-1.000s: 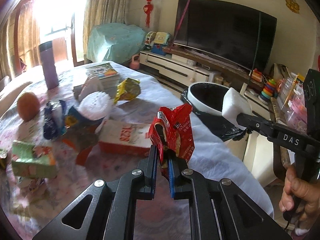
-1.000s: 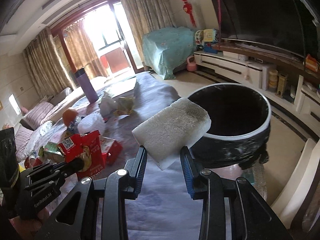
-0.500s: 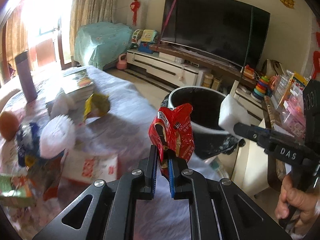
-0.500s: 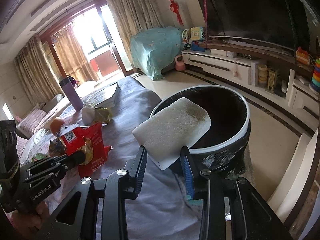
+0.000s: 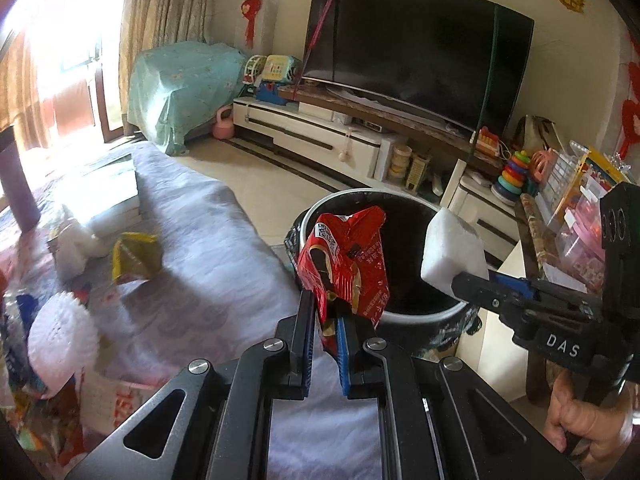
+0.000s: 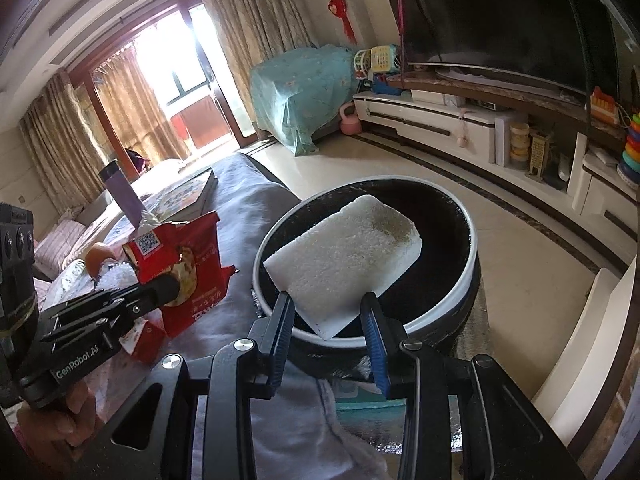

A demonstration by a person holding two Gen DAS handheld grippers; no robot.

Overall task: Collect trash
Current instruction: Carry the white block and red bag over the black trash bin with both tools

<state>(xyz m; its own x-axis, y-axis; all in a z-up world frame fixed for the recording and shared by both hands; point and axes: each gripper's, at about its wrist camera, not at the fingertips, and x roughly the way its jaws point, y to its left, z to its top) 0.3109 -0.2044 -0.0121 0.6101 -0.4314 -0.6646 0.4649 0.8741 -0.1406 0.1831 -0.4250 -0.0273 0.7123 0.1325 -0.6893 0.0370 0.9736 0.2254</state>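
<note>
My left gripper (image 5: 325,306) is shut on a crumpled red snack wrapper (image 5: 348,264), which stands up in front of the round black trash bin (image 5: 416,314) with its white rim. In the right wrist view the same wrapper (image 6: 180,264) hangs left of the bin (image 6: 440,312), over the table's edge. My right gripper (image 6: 328,304) is shut on a white foam block (image 6: 344,256), held over the bin's dark opening. The block (image 5: 452,256) also shows in the left wrist view at the bin's right rim.
The table under a grey-white cloth (image 5: 208,248) still carries a yellow wrapper (image 5: 134,256), a white bristly ball (image 5: 62,332), a purple flask (image 6: 120,192) and other packets. A TV stand (image 5: 320,136) and toy shelves (image 5: 560,184) lie beyond the bin. A chair (image 6: 592,340) stands right of it.
Both grippers have swung right, off the littered table toward the bin. The foam block now hangs over the bin's opening and the red wrapper stands in front of its rim. Both grips are unchanged.
</note>
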